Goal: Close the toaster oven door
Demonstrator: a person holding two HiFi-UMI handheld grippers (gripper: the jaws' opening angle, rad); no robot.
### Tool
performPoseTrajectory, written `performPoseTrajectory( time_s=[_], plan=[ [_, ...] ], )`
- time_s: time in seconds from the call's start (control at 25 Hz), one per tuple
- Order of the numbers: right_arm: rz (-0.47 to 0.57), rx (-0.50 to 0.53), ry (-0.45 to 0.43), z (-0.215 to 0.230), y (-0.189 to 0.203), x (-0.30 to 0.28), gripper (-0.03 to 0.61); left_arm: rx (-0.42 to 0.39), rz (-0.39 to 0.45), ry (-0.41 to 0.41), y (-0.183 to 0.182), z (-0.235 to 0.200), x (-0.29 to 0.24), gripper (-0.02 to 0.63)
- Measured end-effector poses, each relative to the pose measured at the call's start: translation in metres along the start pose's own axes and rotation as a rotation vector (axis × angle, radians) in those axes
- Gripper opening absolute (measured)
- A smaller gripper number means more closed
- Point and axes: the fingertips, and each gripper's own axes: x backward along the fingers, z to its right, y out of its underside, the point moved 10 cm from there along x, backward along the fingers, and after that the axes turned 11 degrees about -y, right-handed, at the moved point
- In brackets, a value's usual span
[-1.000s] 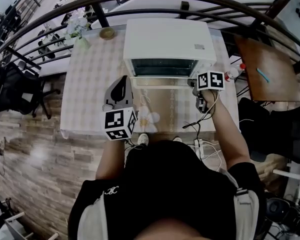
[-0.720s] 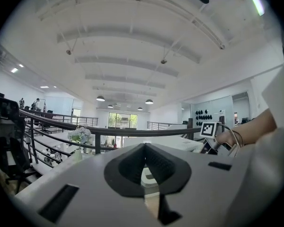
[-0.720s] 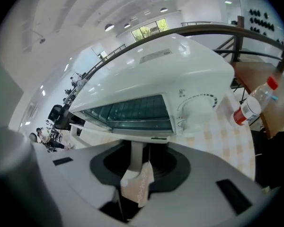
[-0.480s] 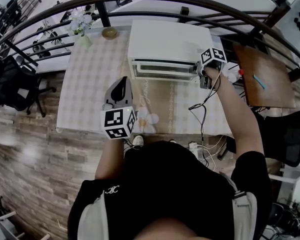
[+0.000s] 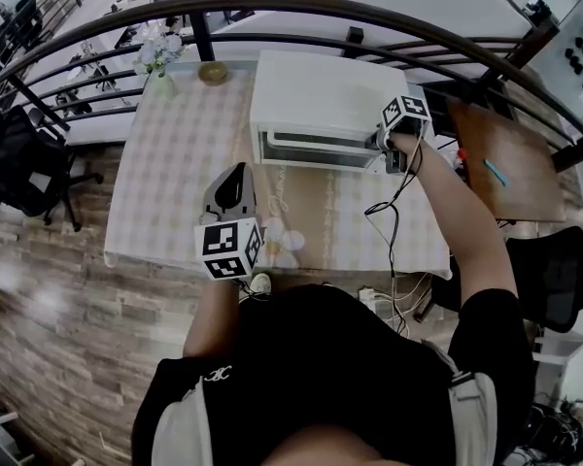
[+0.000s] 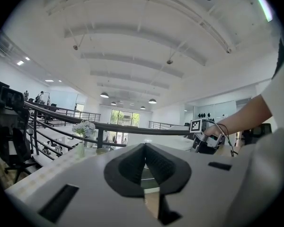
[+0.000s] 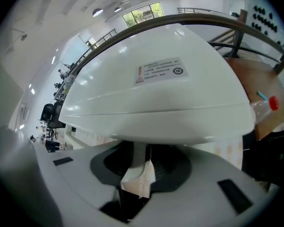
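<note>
Oven [image 5: 321,90] on table [image 5: 165,183]; apparent bowl [image 5: 212,71] left.

White toaster oven door [image 5: 319,149], upright

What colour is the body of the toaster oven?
White. The toaster oven shows best in the head view.

Left gripper [image 5: 233,177] held low over near desk edge, pointing far, marker cube toward the body. Left arm bent, elbow tucked close. Its fingers [image 6: 157,163] are pressed together, nothing between them. Right arm [image 5: 454,231] stretched out far and right, forearm bare, a cable running along it. Right gripper [image 5: 388,148] at far right, fingers [image 7: 166,163] clamped on a white door handle [image 7: 137,159].
</note>
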Motion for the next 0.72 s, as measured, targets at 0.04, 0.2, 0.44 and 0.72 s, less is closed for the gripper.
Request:
performPoseTrajectory(
  time_s=[0.04,0.2,0.44,0.72],
  plan=[
    [-0.002,0.003,0.008,-0.001,0.0,0.0,0.087,0.001,0.0,-0.001,0.0,0.0,0.0,0.014],
    [-0.015,0.011,0.051,-0.004,0.0,-0.002,0.095,0.0,-0.01,0.0,0.003,-0.001,0.003,0.014],
    [-0.023,0.024,0.082,-0.006,0.0,0.003,0.118,-0.015,-0.011,0.002,0.001,0.003,0.002,0.014],
    [0.007,0.059,0.053,-0.01,0.0,0.03,0.196,-0.016,-0.022,0.017,0.005,0.008,-0.002,0.014]
  ],
)
